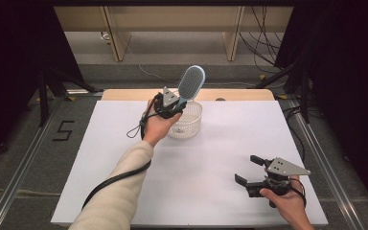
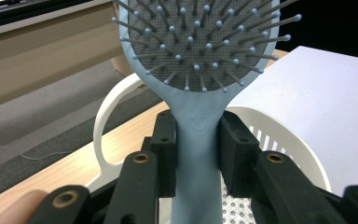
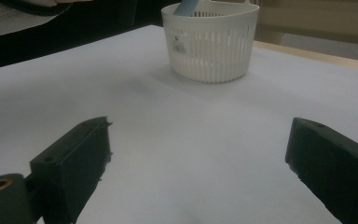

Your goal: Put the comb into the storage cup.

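1. My left gripper point(image 1: 175, 106) is clamped on the handle of a light blue hairbrush point(image 1: 190, 83); in the left gripper view both black pads press the handle from either side, just below the brush head point(image 2: 200, 39).
2. The hairbrush stands roughly upright, head up and tilted a bit to the right in the high view, bristles facing the left gripper's camera.
3. The handle's lower end goes down into a white slotted basket point(image 1: 192, 125); whether it touches the basket floor I can't tell.
4. The basket sits on the white table cover point(image 1: 220, 158), near the far edge, about mid-width. Its rim and loop handle point(image 2: 103, 119) show behind my left jaws.
5. My left hand point(image 1: 157, 125) is at the basket's left side, sleeve coming in from the bottom.
6. My right gripper point(image 1: 249, 171) has jaws spread wide, nothing between them, just bare cover in the right gripper view.
7. The right gripper is at the near right of the table, well apart from the basket point(image 3: 209, 39), jaws pointing left in the high view.
8. A wooden table edge point(image 1: 124, 94) shows beyond the cover.
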A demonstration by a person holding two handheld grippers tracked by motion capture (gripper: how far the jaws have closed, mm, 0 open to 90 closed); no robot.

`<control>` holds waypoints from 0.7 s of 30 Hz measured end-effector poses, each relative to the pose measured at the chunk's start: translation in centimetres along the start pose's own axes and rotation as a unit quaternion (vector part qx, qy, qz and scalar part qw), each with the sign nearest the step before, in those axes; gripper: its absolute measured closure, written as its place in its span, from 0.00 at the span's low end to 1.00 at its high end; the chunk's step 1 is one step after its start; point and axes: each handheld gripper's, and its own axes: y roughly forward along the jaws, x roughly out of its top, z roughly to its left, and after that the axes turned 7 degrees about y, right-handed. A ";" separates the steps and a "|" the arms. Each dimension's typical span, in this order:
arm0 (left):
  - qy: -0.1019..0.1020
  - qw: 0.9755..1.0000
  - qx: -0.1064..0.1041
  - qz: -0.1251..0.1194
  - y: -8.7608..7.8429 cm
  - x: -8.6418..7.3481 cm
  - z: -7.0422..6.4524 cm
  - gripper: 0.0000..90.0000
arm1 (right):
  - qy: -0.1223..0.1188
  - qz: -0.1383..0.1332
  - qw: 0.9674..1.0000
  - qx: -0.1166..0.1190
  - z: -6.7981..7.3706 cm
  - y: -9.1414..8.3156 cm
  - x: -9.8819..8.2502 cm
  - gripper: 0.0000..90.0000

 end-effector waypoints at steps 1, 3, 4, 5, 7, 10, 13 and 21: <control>0.002 1.000 0.001 0.001 0.0 0.0 0.0 0.78 | 0.000 0.000 1.000 0.000 0.0 0.0 0.0 0.08; 0.006 1.000 0.001 0.004 0.0 -0.1 -0.1 0.77 | 0.000 -0.001 1.000 0.000 0.0 0.0 0.0 0.08; 0.006 1.000 0.001 0.004 0.0 -0.1 -0.1 0.77 | 0.000 0.000 1.000 0.000 0.0 0.0 0.0 0.08; 0.005 1.000 0.001 0.004 0.1 -0.2 -0.1 0.77 | 0.000 0.000 1.000 0.000 0.0 0.0 0.0 0.08; 0.006 1.000 0.001 0.006 0.1 -0.2 0.0 0.78 | -0.001 0.000 1.000 0.000 0.0 0.0 0.0 0.08; 0.006 1.000 -0.001 0.007 0.2 -0.3 -0.1 0.77 | 0.000 0.000 1.000 0.000 0.0 0.0 0.0 0.08; 0.005 1.000 -0.002 0.008 0.2 -0.4 -0.1 0.77 | 0.000 0.000 1.000 -0.001 0.0 0.0 0.0 0.08; 0.003 1.000 -0.003 0.011 0.3 -0.5 -0.1 0.77 | 0.000 0.000 1.000 -0.001 0.0 0.0 0.0 0.08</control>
